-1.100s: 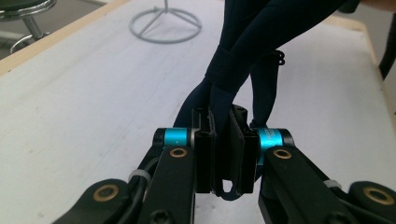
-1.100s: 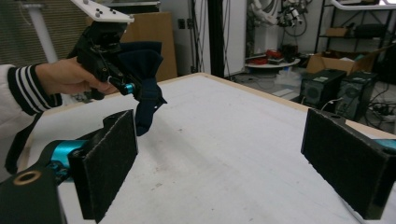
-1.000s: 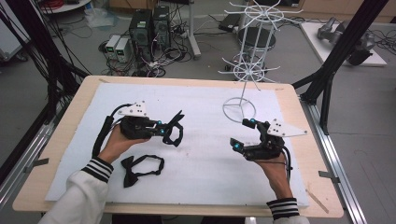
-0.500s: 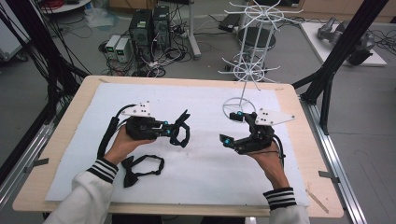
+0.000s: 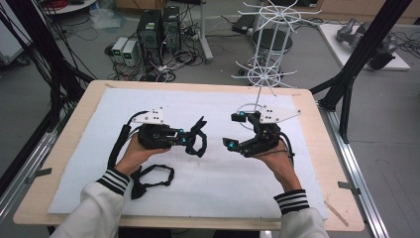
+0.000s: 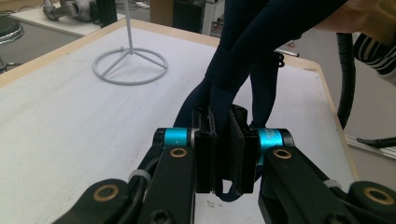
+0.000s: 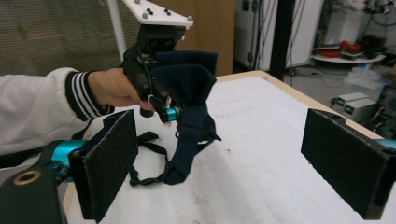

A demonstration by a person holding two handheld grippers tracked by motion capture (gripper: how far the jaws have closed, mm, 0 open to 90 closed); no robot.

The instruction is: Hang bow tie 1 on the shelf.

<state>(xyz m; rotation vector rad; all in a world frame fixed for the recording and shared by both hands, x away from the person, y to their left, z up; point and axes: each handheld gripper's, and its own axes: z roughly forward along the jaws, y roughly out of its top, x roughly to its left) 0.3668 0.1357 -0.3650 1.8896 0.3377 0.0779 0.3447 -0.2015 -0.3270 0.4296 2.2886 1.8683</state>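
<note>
A dark navy bow tie [image 5: 200,139] hangs from my left gripper [image 5: 191,141], which is shut on it above the white mat [image 5: 213,183]. In the left gripper view the pads clamp the cloth [image 6: 237,56] at the left gripper [image 6: 226,156], and the fabric rises and drapes ahead. My right gripper [image 5: 234,129] stands open a short way to the right, its jaws turned toward the bow tie. In the right gripper view its pads [image 7: 111,163] stand wide apart with nothing between them, and the bow tie [image 7: 187,93] dangles from the left gripper [image 7: 161,105] beyond.
A second black bow tie [image 5: 151,179] lies on the mat by the person's left forearm. A white wire display stand [image 5: 270,42] rises at the table's far right, its ring base [image 6: 130,65] resting on the mat. Computers and cables sit on the floor behind.
The right gripper has risen and swung left toward the middle, turning its open jaws to face the left gripper. The left gripper has kept its hold on the bow tie and barely moved.
</note>
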